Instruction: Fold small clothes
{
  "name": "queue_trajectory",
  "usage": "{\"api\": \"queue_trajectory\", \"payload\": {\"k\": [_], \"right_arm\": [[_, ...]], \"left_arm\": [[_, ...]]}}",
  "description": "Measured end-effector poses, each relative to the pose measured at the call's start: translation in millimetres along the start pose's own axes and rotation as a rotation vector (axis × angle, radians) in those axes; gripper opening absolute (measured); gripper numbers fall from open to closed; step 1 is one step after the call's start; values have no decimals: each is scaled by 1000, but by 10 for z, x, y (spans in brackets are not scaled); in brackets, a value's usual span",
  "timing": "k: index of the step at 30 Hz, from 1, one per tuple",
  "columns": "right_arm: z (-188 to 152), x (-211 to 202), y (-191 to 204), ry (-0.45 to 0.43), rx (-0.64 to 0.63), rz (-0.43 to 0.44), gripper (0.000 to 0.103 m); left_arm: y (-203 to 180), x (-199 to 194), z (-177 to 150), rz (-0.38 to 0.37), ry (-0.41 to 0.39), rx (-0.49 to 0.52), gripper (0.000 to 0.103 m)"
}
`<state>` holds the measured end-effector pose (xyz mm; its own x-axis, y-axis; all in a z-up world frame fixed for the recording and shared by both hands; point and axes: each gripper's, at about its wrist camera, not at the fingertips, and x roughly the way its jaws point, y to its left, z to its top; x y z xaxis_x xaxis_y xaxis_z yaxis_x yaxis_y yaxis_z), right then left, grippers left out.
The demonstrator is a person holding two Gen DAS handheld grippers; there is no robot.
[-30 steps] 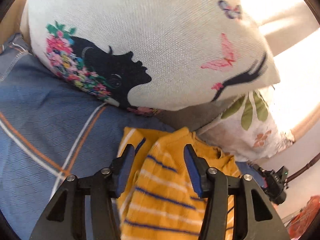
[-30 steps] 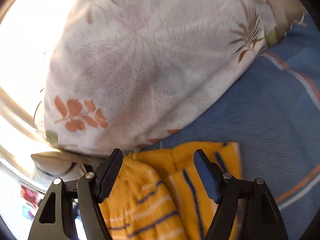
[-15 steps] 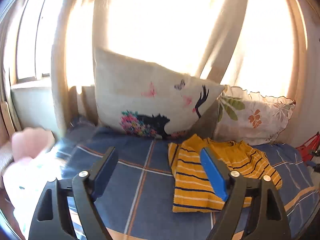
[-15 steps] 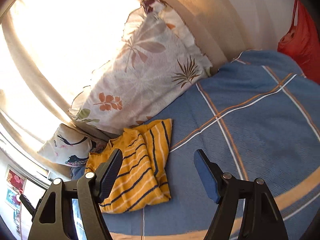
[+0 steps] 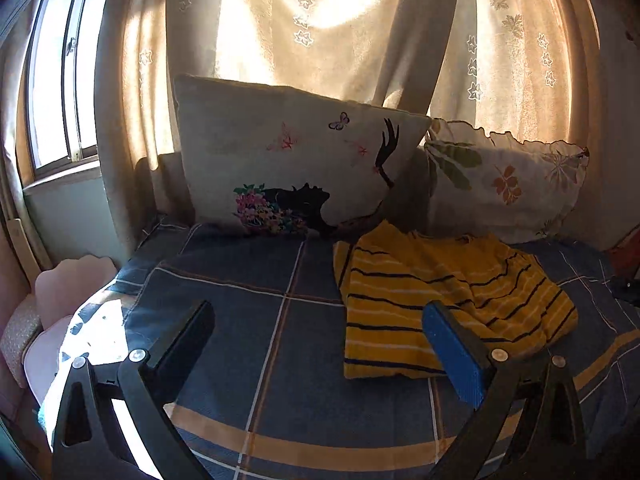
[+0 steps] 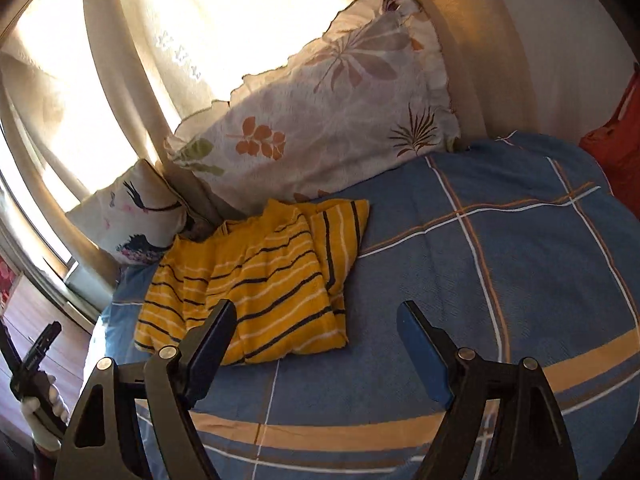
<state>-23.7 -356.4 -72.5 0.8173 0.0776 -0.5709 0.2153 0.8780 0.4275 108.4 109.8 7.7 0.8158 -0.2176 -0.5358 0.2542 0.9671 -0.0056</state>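
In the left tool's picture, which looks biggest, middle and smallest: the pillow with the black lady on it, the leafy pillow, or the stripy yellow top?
1. Pillow with the black lady, biggest.
2. Stripy yellow top, close behind; it lies nearer the camera, so that is unsure.
3. Leafy pillow, smallest, partly hidden.

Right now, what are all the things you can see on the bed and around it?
striped shirt: one, yellow with dark and white stripes, folded on the bed by the pillows
bedcover: one, blue with orange and white lines, under the shirt
picture pillow: one, cream with a black profile and butterflies, leaning on the curtain
leaf pillow: one, white with orange and green leaves, beside it
curtain: one, cream, sunlit, behind the pillows
red thing: one, at the bed's far edge, cannot tell what
left gripper: one, black, open, empty
right gripper: one, black, open, empty
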Motion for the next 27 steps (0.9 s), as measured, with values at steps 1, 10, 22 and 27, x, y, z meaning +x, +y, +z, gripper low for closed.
{"api": "queue_trajectory", "payload": {"k": [1, 10, 22, 27], "right_arm": [[42, 224, 24, 24, -30, -10, 76], [661, 1921, 263, 215, -162, 74, 71], [725, 2153, 366, 264, -477, -358, 12], [1006, 1559, 380, 253, -398, -396, 25]], "left_arm": [[-28, 182, -6, -7, 9, -7, 103], [-290, 1311, 304, -137, 76, -14, 103], [-43, 1747, 398, -144, 199, -67, 103], [126, 1595, 445, -195, 237, -108, 103]]}}
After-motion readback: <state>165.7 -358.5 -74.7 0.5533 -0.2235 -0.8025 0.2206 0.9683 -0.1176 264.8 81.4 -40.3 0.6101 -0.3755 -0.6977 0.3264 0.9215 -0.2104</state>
